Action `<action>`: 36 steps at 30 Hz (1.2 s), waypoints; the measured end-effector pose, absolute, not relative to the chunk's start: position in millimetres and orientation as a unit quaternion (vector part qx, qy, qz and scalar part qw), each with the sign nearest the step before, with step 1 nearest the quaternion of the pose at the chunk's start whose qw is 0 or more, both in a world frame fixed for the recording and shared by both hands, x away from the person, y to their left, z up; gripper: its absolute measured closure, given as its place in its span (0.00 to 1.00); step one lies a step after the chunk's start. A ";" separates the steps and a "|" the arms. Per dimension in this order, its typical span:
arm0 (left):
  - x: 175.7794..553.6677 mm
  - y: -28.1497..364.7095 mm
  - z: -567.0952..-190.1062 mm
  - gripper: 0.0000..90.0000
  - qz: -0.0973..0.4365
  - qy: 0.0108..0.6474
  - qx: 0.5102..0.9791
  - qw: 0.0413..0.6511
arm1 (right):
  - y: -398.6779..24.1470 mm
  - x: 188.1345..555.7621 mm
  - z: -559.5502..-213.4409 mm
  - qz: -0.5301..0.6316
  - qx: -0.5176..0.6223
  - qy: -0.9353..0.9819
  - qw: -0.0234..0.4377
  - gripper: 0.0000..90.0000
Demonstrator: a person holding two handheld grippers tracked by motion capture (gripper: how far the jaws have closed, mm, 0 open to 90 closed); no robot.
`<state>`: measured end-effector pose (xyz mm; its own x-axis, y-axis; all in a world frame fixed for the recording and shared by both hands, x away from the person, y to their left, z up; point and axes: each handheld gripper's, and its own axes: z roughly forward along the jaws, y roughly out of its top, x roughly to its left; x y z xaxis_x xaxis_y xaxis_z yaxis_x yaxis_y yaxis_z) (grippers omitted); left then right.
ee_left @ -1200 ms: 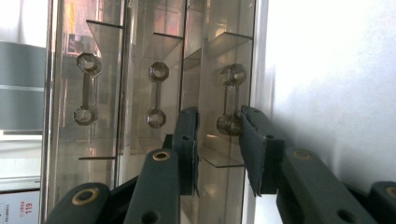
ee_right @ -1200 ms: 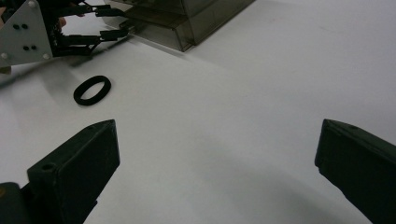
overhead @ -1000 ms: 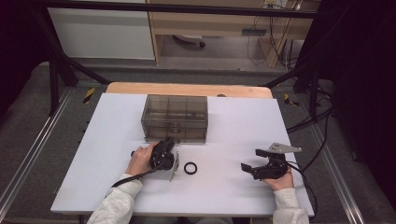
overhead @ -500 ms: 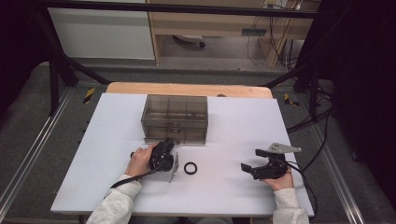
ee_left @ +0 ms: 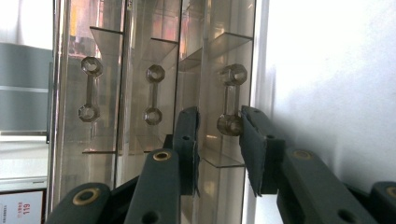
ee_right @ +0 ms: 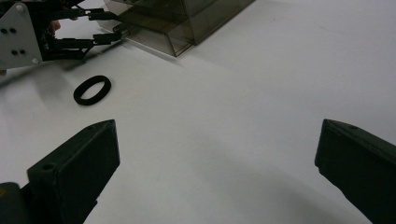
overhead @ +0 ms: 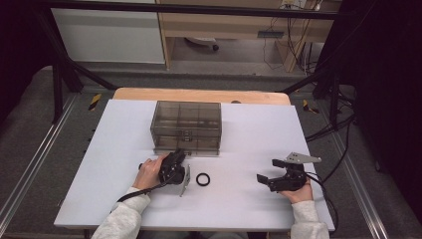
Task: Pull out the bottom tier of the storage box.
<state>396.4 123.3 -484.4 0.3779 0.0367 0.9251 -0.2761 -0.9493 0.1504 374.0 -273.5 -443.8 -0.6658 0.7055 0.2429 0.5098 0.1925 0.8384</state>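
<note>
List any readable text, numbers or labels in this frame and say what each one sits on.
"119": red digits on a white card or sign at the bottom left of the left gripper view, seen beside the clear drawer box. Small characters above the number are too blurred to read.
Nothing readable on the black ring, the table or either tool.

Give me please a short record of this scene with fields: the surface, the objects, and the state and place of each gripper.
surface: white table top
box: clear smoky drawer box, toward the far middle of the table
ring: black ring, flat on the table between the two grippers, touching neither
left gripper: at the box front, jaws open on either side of a drawer handle, not yet closed on it
right gripper: jaws wide open, low over bare table, holding nothing
</note>
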 end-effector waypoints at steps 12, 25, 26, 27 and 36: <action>392.7 124.1 -483.8 0.76 0.551 -0.075 0.819 0.141 | -273.5 374.1 -443.8 0.496 0.397 0.766 0.099 0.00; 388.4 124.7 -483.5 0.76 0.550 -0.081 0.819 0.141 | -273.6 373.9 -443.6 0.496 0.398 0.765 0.098 0.00; 388.2 124.7 -483.4 0.76 0.550 -0.080 0.819 0.142 | -273.6 374.0 -443.7 0.496 0.398 0.765 0.099 0.00; 388.0 124.8 -483.4 0.76 0.550 -0.080 0.819 0.142 | -273.7 374.1 -443.8 0.496 0.397 0.766 0.099 0.00; 385.0 124.9 -483.1 0.76 0.549 -0.082 0.820 0.141 | -273.5 374.1 -443.9 0.496 0.397 0.766 0.099 0.00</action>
<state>385.0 124.9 -483.1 0.3842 0.0215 0.9230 -0.2890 -0.9467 0.1423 374.1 -273.5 -443.9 -0.6655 0.7063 0.2415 0.5098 0.1937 0.8382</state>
